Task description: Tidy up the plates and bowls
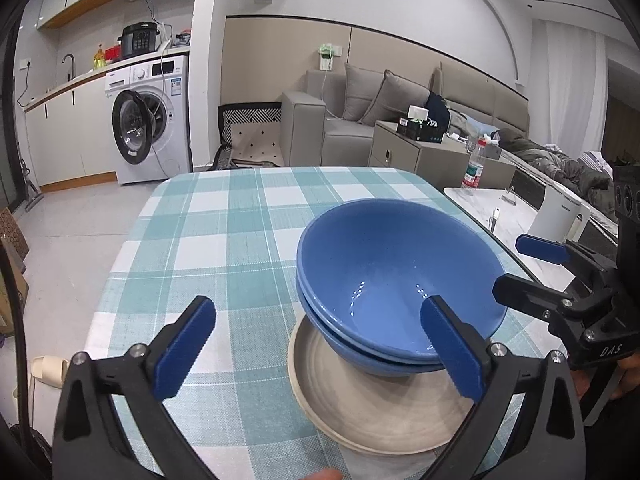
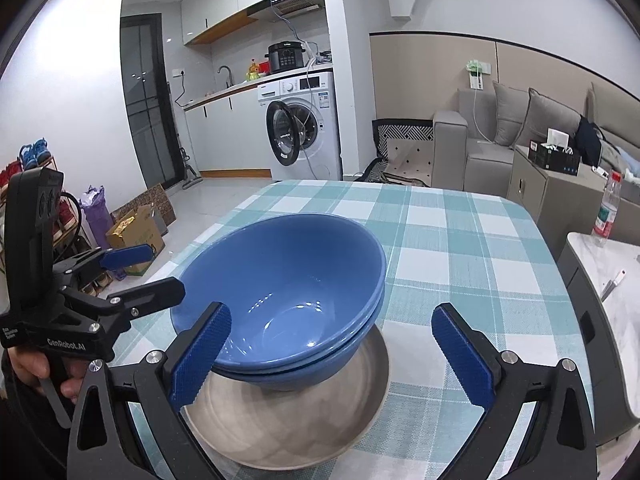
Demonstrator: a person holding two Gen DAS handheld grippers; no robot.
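Blue-padded jaws of the left gripper (image 1: pixel 316 348) and right gripper (image 2: pixel 332 354) stand wide, holding nothing, flanking the stack. Just beyond, two nested blue bowls (image 1: pixel 400 280) sit on a beige plate (image 1: pixel 360 412) on the checked tablecloth (image 1: pixel 224 232). The stacking step looks finished; next, both tools likely need only to back clear.

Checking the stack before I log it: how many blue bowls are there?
2. Top bowl is nested in the lower bowl, which sits on the plate. A third beneath cannot be ruled out.
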